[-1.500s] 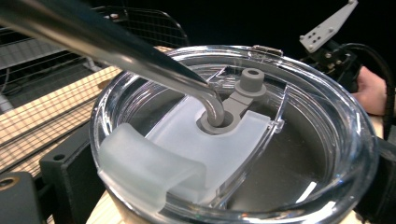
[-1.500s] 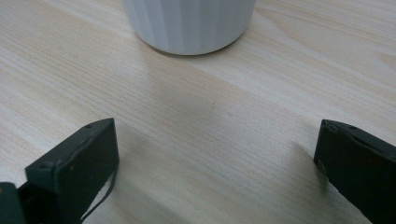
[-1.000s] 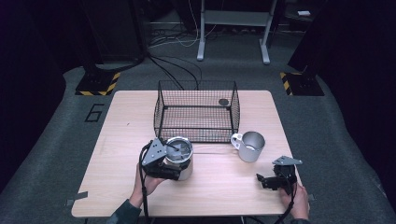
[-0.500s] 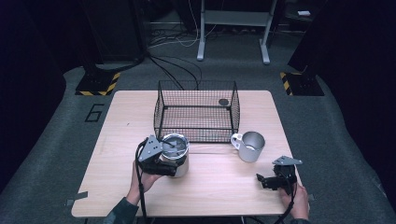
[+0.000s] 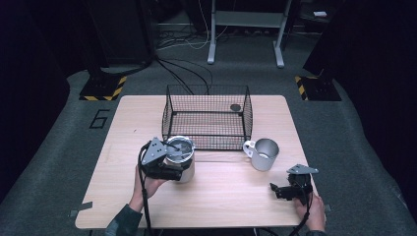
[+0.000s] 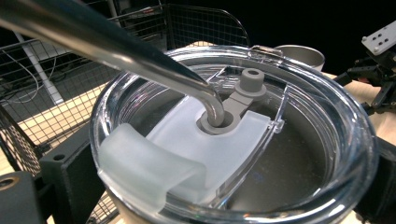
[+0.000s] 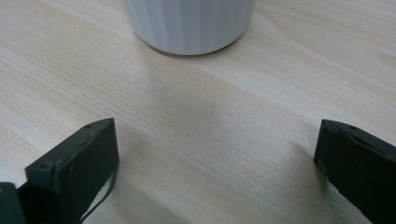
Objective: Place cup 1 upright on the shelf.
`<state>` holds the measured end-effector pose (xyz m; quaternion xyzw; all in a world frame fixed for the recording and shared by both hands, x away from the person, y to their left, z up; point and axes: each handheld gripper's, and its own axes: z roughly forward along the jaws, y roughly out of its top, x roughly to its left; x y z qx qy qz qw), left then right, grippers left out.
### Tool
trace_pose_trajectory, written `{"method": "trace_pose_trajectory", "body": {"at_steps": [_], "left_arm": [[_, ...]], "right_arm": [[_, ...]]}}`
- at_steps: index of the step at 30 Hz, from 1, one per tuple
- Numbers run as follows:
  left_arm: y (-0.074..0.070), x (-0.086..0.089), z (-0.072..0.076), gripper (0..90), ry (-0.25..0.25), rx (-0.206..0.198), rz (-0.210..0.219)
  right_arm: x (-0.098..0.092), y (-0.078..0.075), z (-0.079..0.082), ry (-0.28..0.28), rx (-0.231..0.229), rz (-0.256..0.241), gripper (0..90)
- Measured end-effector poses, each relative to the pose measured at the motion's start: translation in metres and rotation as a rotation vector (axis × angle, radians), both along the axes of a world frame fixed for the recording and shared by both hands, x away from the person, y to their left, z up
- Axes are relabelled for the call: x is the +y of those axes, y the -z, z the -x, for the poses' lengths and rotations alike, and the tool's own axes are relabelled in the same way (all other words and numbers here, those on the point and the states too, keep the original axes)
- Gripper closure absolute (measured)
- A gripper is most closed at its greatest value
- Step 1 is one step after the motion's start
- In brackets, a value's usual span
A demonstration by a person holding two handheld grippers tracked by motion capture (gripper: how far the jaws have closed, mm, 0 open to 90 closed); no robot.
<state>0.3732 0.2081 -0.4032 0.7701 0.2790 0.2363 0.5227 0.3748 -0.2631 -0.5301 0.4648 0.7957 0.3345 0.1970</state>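
A steel tumbler with a clear lid and a bent metal straw stands just in front of the wire basket. My left gripper is shut on the tumbler's body from the left side; in the left gripper view its black jaws flank the lid. A silver mug sits to the right of the tumbler. My right gripper rests open on the table near the front right, and in the right gripper view the mug's pale base lies ahead of the wide-apart jaws.
The black wire basket holds a small dark round object in its far right corner. The wooden table has bare surface between the two grippers. Cables and a metal stand lie on the floor beyond.
My left gripper has carried the tumbler slightly up and away from the person, toward the basket. The right gripper has stayed put.
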Motion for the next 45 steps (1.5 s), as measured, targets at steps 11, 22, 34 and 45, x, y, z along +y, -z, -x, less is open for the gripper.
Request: {"method": "trace_pose_trajectory", "body": {"at_steps": [11, 22, 34, 45], "left_arm": [[-0.009, 0.005, -0.007, 4.2, -0.003, -0.003, 0.001], [-0.020, 0.006, -0.015, 4.1, -0.003, -0.003, 0.015], [-0.033, 0.002, -0.023, 4.2, -0.009, -0.025, 0.009], [-0.043, 0.000, -0.032, 4.2, -0.018, -0.026, 0.015]], "right_arm": [[0.000, 0.000, 0.000, 0.000, 0.000, 0.000, 0.0], [0.000, 0.000, 0.000, 0.000, 0.000, 0.000, 0.0], [0.000, 0.000, 0.000, 0.000, 0.000, 0.000, 0.0], [0.000, 0.000, 0.000, 0.000, 0.000, 0.000, 0.0]]}}
